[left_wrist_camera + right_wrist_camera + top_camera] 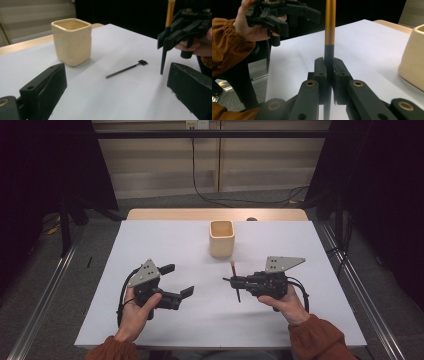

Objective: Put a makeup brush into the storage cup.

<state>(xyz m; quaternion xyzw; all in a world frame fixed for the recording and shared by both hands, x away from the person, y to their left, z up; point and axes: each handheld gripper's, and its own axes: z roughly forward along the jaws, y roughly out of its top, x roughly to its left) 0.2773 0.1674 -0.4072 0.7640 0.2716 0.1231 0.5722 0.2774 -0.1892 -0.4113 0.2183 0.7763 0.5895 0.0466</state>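
- R gripper [231,281]: jaws clamped on a brush [235,282], pinching the dark lower shaft; orange upper shaft stands above the pads in the right gripper view.
- Brush held just off the table [165,320], near-upright, dark tip almost at the surface, in front of the cup [222,238] and apart from it.
- L gripper [178,281]: jaws wide apart, nothing between them, hovering low at table left.
- Small dark tool [126,69] lies flat between cup and brush, seen from the left gripper view; can't tell what it is.
- Handling, my guess: brush light, thin, stiff; round smooth shaft may twist or slide in pads. Best hold mid-shaft, near balance pt, not the tip.
- Cup looks ceramic, heavier, steady; open mouth wide enough for a drop-in.
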